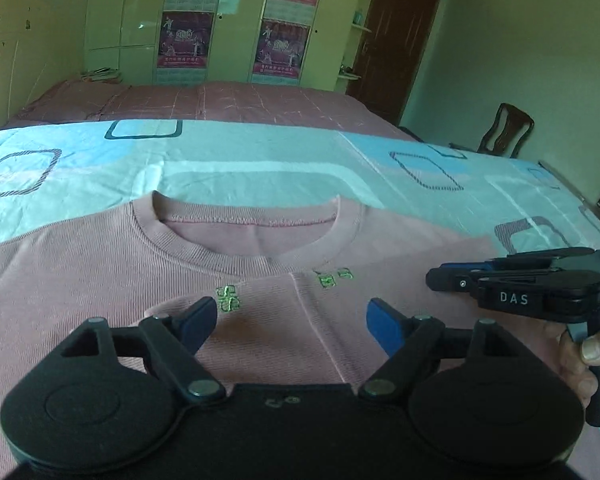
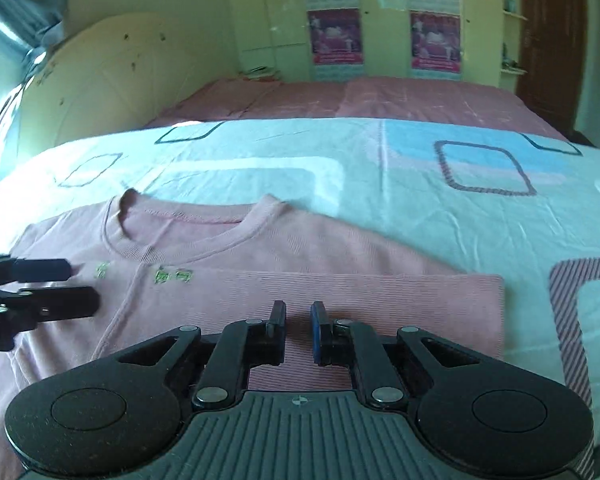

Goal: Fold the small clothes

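A pink ribbed sweater (image 1: 100,280) with green embroidery (image 1: 228,298) lies flat on the bed, collar away from me. Its right sleeve (image 2: 380,300) is folded across the chest. My left gripper (image 1: 292,322) is open and empty, hovering over the chest below the collar. My right gripper (image 2: 298,330) hovers over the folded sleeve, its jaws a narrow gap apart with nothing between them. It also shows from the side in the left wrist view (image 1: 444,280), and the left gripper shows in the right wrist view (image 2: 80,284).
The sweater lies on a light blue sheet (image 1: 260,168) with square patterns over a bed. A pink quilt (image 1: 220,104) lies beyond it. A wardrobe (image 1: 228,20) with posters, a brown door (image 1: 396,40) and a wooden chair (image 1: 504,132) stand behind.
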A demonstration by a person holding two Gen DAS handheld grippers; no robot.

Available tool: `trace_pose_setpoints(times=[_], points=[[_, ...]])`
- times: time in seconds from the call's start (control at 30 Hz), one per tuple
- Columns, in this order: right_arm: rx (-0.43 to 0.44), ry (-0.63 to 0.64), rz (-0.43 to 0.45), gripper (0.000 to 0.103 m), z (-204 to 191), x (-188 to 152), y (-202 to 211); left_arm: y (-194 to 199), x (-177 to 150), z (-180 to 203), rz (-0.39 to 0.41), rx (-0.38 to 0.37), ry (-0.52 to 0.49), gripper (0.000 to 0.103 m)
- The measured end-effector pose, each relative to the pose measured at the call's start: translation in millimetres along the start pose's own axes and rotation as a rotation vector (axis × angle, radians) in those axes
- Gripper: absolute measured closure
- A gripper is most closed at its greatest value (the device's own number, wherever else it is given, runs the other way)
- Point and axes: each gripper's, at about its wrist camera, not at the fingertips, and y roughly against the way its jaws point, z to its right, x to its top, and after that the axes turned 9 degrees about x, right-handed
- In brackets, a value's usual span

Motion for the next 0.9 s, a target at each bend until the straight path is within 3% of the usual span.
trace_pose_setpoints(times=[0.03, 0.1, 0.17, 0.27, 0.4, 0.47, 0.5, 0.57, 0.63, 0.7, 0.83, 0.9], points=[[-0.01, -0.006, -0.008, 0.093, 6, 0, -2, -3, -2, -4, -0.011, 0.012, -0.001, 0.023], [-0.113, -0.046, -0.007, 0.093, 29, 1, 3, -6, -7, -18, -0.025, 0.057, -0.01, 0.032], [-0.206, -0.104, -0.005, 0.093, 57, 2, 10, -2, -13, -35, -0.015, 0.026, -0.015, 0.039], [-0.156, -0.143, -0.019, 0.093, 77, 4, 17, 0, -13, -26, -0.015, 0.042, -0.125, 0.037], [-0.144, -0.137, -0.023, 0.093, 66, 4, 30, 20, -10, -2, 0.042, 0.058, -0.159, 0.013], [-0.148, -0.139, -0.04, 0.093, 59, -4, 36, 26, -13, 2, 0.031, 0.065, -0.146, 0.018], [-0.145, -0.142, -0.045, 0.093, 55, -9, 41, 28, -16, 3, 0.014, 0.071, -0.132, 0.028], [-0.156, -0.151, -0.063, 0.093, 46, -23, 55, 41, -22, 1, 0.026, 0.069, -0.092, 0.037], [-0.165, -0.152, -0.07, 0.093, 38, -40, 66, 50, -32, 1, 0.031, 0.081, -0.092, 0.03], [-0.186, -0.138, -0.068, 0.093, 30, -56, 75, 40, -43, -1, -0.056, 0.097, -0.11, 0.026], [-0.195, -0.104, -0.033, 0.093, 11, -62, 99, 58, -46, -8, -0.018, 0.089, -0.081, 0.031], [-0.177, -0.092, -0.015, 0.093, 1, -67, 108, 63, -48, -10, -0.002, 0.102, -0.077, 0.027]])
